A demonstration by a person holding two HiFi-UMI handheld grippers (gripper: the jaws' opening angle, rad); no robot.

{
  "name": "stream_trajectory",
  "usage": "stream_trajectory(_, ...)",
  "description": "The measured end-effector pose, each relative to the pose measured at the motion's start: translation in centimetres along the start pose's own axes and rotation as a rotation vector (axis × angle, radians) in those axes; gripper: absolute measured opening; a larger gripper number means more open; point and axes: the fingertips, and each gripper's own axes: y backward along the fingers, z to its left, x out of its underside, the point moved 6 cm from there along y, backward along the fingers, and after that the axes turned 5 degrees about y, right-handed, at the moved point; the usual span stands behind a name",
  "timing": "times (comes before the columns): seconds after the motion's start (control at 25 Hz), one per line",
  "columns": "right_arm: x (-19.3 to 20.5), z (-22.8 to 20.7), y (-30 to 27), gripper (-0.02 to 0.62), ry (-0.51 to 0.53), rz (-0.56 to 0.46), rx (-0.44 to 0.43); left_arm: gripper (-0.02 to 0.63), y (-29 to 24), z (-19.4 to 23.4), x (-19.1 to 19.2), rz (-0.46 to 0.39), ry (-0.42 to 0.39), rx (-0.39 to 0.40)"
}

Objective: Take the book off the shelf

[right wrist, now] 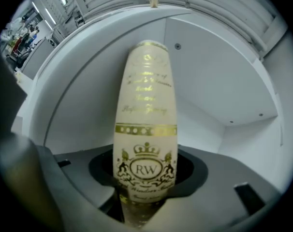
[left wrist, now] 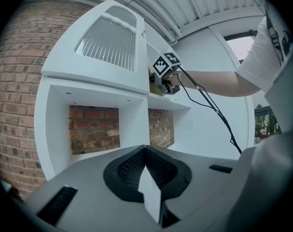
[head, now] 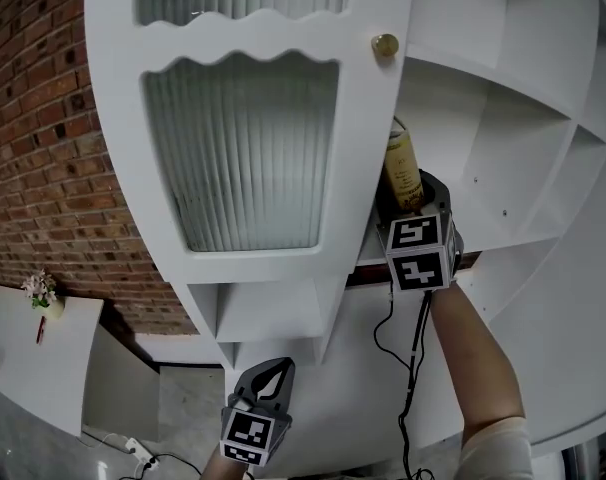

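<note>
Closest to us, low down, the left gripper [head: 284,364] hangs in front of the white shelf unit's lower part, its tongs pressed together at the tips with nothing between them. Up and to the right, a bare forearm [head: 475,353] reaches in, and a black cable [head: 416,363] dangles beside it. At the end of that arm the right gripper [head: 411,206] sits at the edge of an open compartment, and its tongs are pinching the lower end of the book [right wrist: 146,129], one on each side of the spine. That's a cream spine with gold lettering, a gold band and a crowned "RW" crest. The book stands upright on the shelf [head: 503,158], just right of the cabinet door [head: 358,168]. The door carries ribbed glass [head: 245,148] and a brass knob [head: 385,44]. Farther off, to the left, we have the brick wall [head: 43,118].
</note>
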Motion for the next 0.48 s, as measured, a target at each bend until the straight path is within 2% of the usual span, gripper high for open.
stream_trajectory(0.24, -0.1, 0.1, 1.8, 0.232, -0.008, -0.030, 0.023, 0.009, 2.7, 0.1, -1.3, -0.042, 0.039, -0.058)
stream_trajectory(0.36, 0.2, -0.1, 4.5, 0.230, -0.018, -0.063, 0.013, 0.009, 4.1, -1.1, -1.6, -0.078, 0.076, -0.079)
stream_trajectory(0.48, 0.6, -0.9, 8.5, 0.229, -0.031, -0.110, 0.009, 0.009, 5.5, -3.4, -1.9, -0.080, 0.071, -0.098)
